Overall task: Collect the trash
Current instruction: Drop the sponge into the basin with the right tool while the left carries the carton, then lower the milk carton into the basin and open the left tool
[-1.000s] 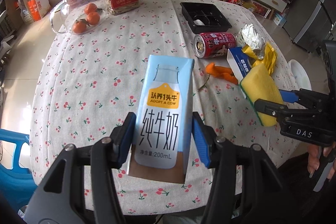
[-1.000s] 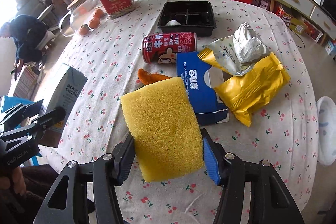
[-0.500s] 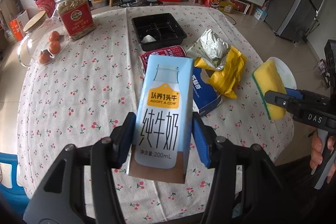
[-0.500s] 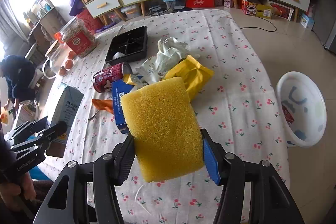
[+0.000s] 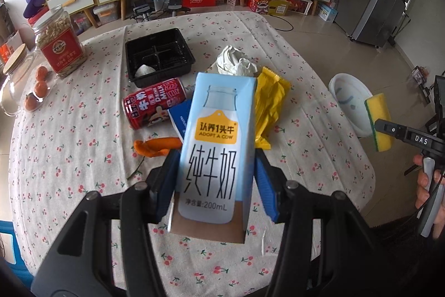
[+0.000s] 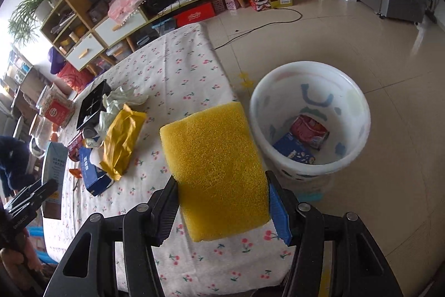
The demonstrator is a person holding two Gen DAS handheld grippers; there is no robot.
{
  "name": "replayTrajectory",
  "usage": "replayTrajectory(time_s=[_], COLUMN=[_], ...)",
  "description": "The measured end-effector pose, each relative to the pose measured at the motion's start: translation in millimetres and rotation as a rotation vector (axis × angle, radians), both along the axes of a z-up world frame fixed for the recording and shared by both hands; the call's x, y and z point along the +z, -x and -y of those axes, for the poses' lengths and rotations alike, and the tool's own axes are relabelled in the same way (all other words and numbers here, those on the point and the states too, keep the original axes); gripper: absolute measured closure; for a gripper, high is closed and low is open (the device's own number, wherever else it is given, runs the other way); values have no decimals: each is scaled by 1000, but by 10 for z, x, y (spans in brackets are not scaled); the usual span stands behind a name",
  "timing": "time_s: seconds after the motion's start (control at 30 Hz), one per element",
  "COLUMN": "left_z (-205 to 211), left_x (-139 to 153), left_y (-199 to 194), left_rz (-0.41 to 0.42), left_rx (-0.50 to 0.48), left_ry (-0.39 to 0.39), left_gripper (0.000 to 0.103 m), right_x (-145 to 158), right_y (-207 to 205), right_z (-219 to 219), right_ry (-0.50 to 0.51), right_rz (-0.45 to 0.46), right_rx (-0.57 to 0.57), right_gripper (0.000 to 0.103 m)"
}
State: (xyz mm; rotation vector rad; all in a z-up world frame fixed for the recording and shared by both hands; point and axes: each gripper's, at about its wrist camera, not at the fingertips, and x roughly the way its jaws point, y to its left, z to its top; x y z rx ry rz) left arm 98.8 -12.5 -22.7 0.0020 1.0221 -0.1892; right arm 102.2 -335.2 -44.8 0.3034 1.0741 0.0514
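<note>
Left claw [image 5: 214,180] clamped on a pale blue milk carton [image 5: 215,149], held upright over the near edge of the counter [image 5: 69,157] w/ cherry-print cloth. Right claw [image 6: 222,202] clamped on a yellow sponge [image 6: 215,174], held off the counter's right edge, just beside the white bin [image 6: 358,113] on the floor. Inside the bin: a red wrapper [image 6: 308,131] & a blue box [image 6: 293,152]. Trash left on the counter: red drink can [image 5: 154,107] on its side, blue box [image 6: 93,174] next to it, yellow snack bag [image 5: 268,110], crumpled white wrapper [image 5: 236,64], orange scrap [image 5: 155,146] – prob. peel, hard to tell – and black plastic tray [image 5: 158,57] behind the can. Red-label jar [image 5: 59,46] sits far left
</note>
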Motion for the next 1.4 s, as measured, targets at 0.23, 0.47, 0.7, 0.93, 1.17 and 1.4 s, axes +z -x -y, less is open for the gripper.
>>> replayTrajectory(time_s=[0.23,0.47,0.7,0.93,1.17,1.4], left_z=[398,879,1397,1927,2356,2708], left_x=[-39,-63,-138,-233,-342,-419], left_y=[-102,-237,-411,-599,-764,-889], left_rz=[6,8,-16,-34,-61,-65], left_rx=[-44,-110,-180,-244,-296,-369], left_ry=[17,2,16,8,18,63], left_gripper=[48,48,48,48,48,48], right_x=[-190,-268,-357,-325,-330,-316], right_y=[5,-186,-365,-353,-258,-147], right_z=[868,1213,1273,1390,1551,1717], right_ry=[-38,-40,-66,-46,2,47], right_rz=[-18,-11,-21,-20,-41,-49], right_rx=[-192,-238,-224,-243,-279,-318], right_gripper=[44,44,37,21,21,21])
